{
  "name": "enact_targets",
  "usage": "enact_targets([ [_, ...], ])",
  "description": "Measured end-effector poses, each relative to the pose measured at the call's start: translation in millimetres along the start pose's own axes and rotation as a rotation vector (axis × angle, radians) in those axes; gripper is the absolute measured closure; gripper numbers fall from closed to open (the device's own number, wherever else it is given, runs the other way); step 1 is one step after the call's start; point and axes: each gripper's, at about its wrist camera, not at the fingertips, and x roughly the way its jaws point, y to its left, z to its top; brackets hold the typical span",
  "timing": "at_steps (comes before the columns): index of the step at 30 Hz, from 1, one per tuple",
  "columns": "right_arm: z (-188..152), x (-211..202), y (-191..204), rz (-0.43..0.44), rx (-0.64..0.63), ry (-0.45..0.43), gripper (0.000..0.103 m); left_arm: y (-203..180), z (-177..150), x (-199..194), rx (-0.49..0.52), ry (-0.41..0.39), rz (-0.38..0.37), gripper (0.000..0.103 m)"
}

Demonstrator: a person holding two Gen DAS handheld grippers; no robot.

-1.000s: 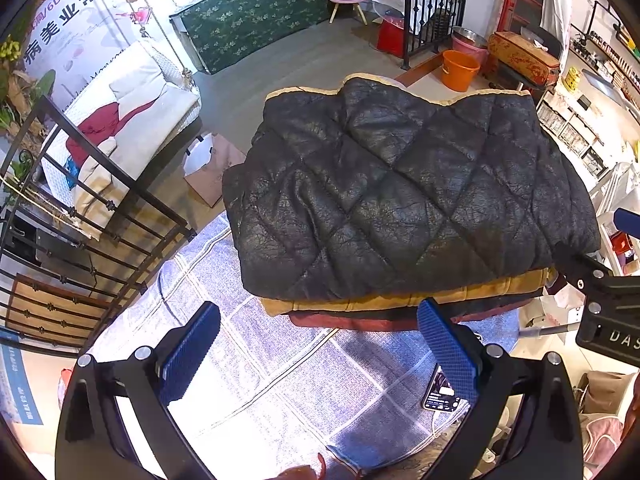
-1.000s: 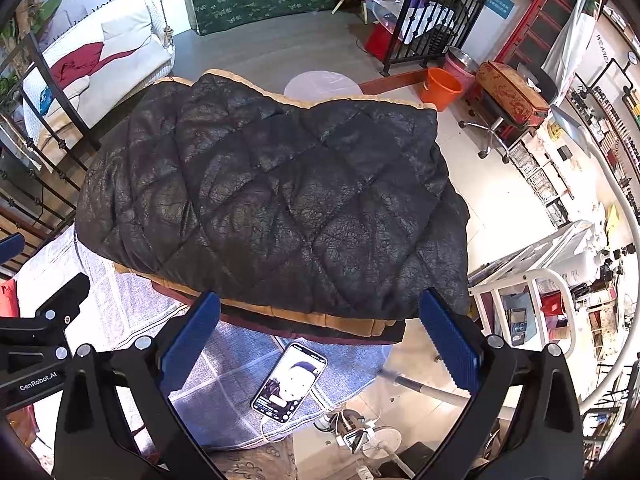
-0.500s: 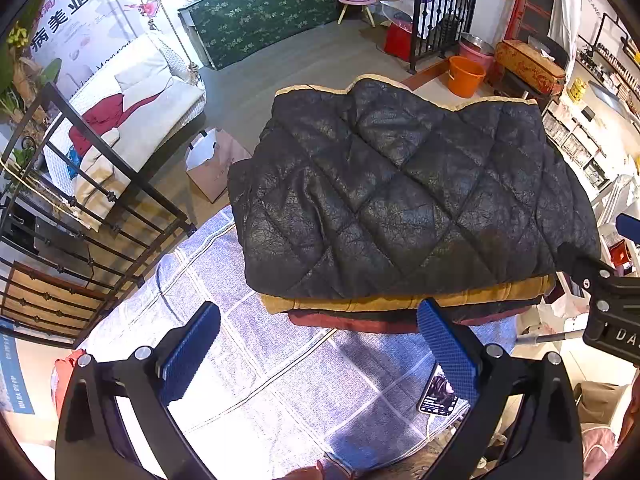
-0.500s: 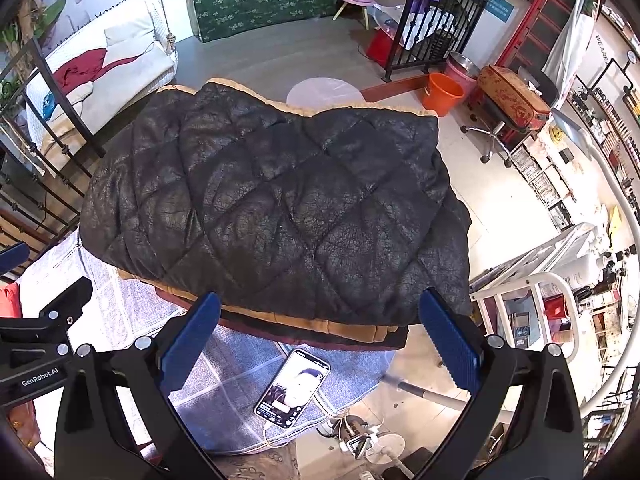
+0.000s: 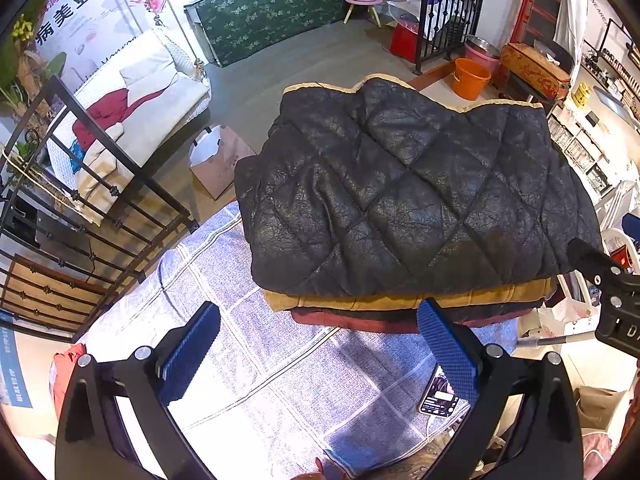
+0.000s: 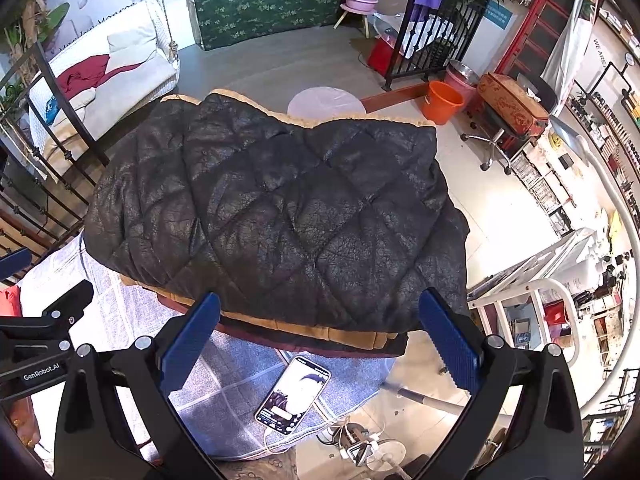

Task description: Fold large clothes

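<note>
- Lying folded flat, the black quilted coat looked puffy and crinkly, tan lining at its edges.
- It sat on a checked blue cloth, long side running left to right.
- The left gripper and the right gripper were spread wide, holding nothing.

Wall banner, big dark Chinese chars "病美业常", above them smaller red "6D" w/ more chars, too cut to read. Left gripper body, seen in right wrist view: white "GenRobot.AI". White panel at right: "WE ARE". Phone screen text too small.
</note>
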Motion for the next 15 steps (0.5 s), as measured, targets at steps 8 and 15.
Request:
enact_targets([
  [8,-0.5,1.7,-1.1,0.002,-0.005,-0.002,0.005,1.1,1.0,-0.5,-0.007,-0.004,0.008,0.006],
  [15,-3.7,4.3,-4.4,0.001,0.011,-0.003,0.005,1.7,0.9,-1.5,-0.010,-0.005,0.010,0.006],
])
